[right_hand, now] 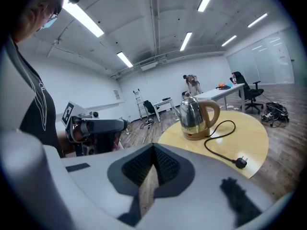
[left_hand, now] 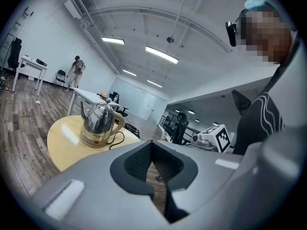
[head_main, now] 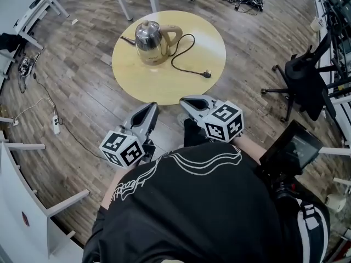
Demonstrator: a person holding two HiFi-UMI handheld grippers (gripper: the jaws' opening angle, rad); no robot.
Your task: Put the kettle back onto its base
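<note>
A steel kettle (head_main: 148,36) with a tan handle stands upright on its tan base (head_main: 154,59), at the far left of a round yellow table (head_main: 164,84). The base's black cord (head_main: 184,52) loops to the right and ends in an unplugged plug (head_main: 207,74). My left gripper (head_main: 152,107) and right gripper (head_main: 184,100) hover side by side off the table's near edge, both shut with nothing in them. The kettle (left_hand: 98,121) sits well ahead of my left gripper (left_hand: 152,144). In the right gripper view the kettle (right_hand: 193,114) is likewise far from my gripper (right_hand: 153,147).
A black office chair (head_main: 307,78) stands to the right of the table. A white power strip (head_main: 56,126) and its cable lie on the wood floor at left. White desk legs (head_main: 123,1) stand behind the table. A person (left_hand: 76,70) stands far off.
</note>
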